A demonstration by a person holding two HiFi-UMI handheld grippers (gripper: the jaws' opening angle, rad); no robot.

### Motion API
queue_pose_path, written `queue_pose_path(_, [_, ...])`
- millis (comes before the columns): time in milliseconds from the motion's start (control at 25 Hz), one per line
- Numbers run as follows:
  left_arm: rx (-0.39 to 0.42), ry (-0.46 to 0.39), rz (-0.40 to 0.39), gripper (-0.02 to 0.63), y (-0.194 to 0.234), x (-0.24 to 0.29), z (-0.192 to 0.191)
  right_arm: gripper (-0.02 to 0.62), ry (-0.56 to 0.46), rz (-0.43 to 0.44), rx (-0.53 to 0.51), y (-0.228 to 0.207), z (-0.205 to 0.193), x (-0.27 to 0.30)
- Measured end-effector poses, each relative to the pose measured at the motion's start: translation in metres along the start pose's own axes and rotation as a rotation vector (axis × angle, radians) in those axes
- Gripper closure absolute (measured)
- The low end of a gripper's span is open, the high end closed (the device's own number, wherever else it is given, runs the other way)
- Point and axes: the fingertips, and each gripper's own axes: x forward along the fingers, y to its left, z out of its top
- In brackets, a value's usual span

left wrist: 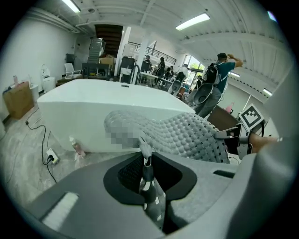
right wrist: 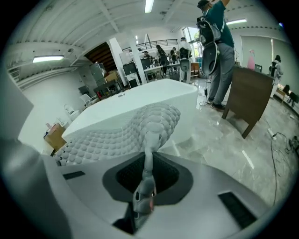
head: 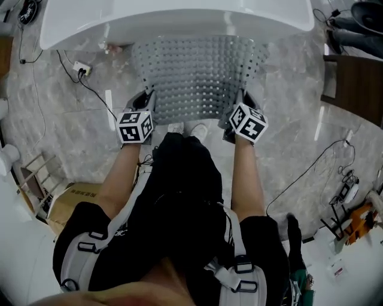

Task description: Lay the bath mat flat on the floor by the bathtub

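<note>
- Holding the bath mat (head: 197, 77) stretched beside the bathtub (head: 179, 21), left gripper (head: 145, 103) and right gripper (head: 240, 107) are each pinching a near corner.
- Lowering it flat onto the floor (head: 72, 113) is likely coming next.

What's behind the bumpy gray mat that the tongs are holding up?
The big white bathtub stands behind the mat. The mat covers part of the tub's side and the floor below it, so what lies there cannot be seen.

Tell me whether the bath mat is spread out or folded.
Spread out, not yet flat: the bath mat arches by the bathtub, left tongs and right tongs each pinching a near corner.
</note>
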Motion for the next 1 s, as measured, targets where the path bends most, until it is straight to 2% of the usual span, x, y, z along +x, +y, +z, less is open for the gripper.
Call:
queue_pose_path(240, [-0.025, 0.053, 0.039, 0.551, 0.065, 0.175, -0.118, 0.557, 0.066, 0.011, -0.005, -0.057, -0.097, 0.19])
queue_pose_path(400, [-0.059, 0.081, 0.072, 0.551, 0.107, 0.301, -0.192, 0.557, 0.112, 0.035, -0.065, -0.096, -0.159, 0.331])
queue_pose_path(520, [-0.046, 0.108, 0.067, 0.549, 0.129, 0.374, -0.236, 0.557, 0.153, 0.004, -0.09, -0.121, -0.195, 0.406])
queue_pose_path(640, [-0.033, 0.137, 0.062, 0.544, 0.135, 0.427, -0.267, 0.548, 0.172, -0.052, -0.098, -0.156, -0.219, 0.45])
queue_pose_path(840, [-0.034, 0.216, 0.149, 0.53, 0.15, 0.475, -0.296, 0.509, 0.22, -0.113, -0.102, -0.189, -0.236, 0.485])
queue_pose_path(880, [-0.04, 0.229, 0.158, 0.518, 0.154, 0.478, -0.298, 0.485, 0.221, -0.131, -0.107, -0.193, -0.236, 0.487])
queue_pose_path(920, [-0.041, 0.236, 0.161, 0.483, 0.156, 0.478, -0.297, 0.453, 0.202, -0.146, -0.119, -0.196, -0.231, 0.486])
queue_pose_path(960, [-0.034, 0.234, 0.16, 0.399, 0.157, 0.475, -0.293, 0.418, 0.167, -0.151, -0.134, -0.196, -0.223, 0.483])
queue_pose_path(1000, [-0.016, 0.225, 0.16, 0.379, 0.157, 0.468, -0.286, 0.394, 0.13, -0.144, -0.148, -0.195, -0.213, 0.477])
